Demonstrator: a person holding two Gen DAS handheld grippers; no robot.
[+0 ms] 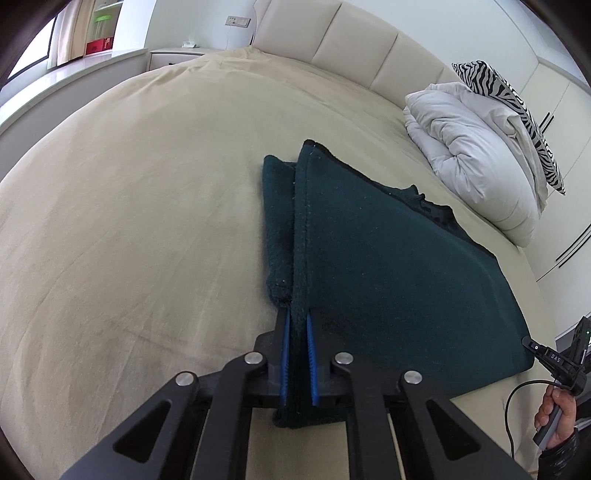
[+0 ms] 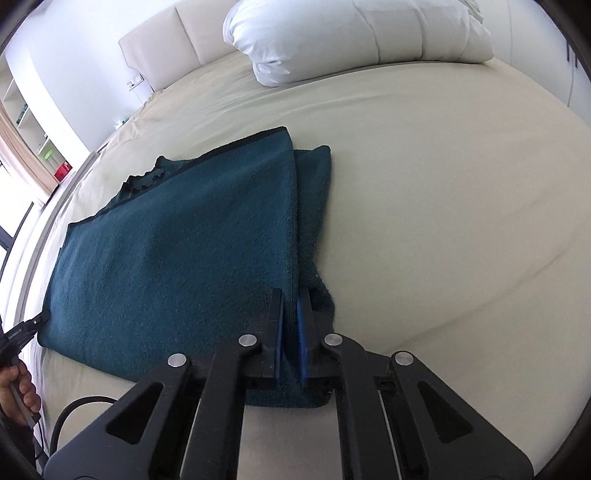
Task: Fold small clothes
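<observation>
Left tongs (image 1: 297, 332) are clamping a raised fold along one edge of a dark green garment (image 1: 388, 266), the blue pads (image 1: 285, 354) pressing the ridge of cloth from both sides. Right tongs (image 2: 291, 314) are doing likewise on the opposite edge, pinching a ridge of the same garment (image 2: 177, 258) between a black finger and a blue pad (image 2: 303, 332).

The garment is lying flat on a beige bed (image 1: 129, 221) — spreading to the right of the left tongs and to the left of the right tongs, so that it is spanning the space between them. A folded-under strip is showing just beyond each pinched ridge, on the outer side. Ahead of both tongs, a black-trimmed hem is crossing the far end of the cloth, with a ribbed dark edge peeking out past it.

Well beyond the left tongs and to their right, a white duvet (image 1: 476, 155) is resting against the padded headboard (image 1: 354, 48), a zebra-print pillow (image 1: 517, 107) leaning behind it. In the right wrist view the duvet (image 2: 362, 33) is lying far ahead.

At the picture margins a hand (image 1: 557, 417) is gripping each handle — cable trailing below.
</observation>
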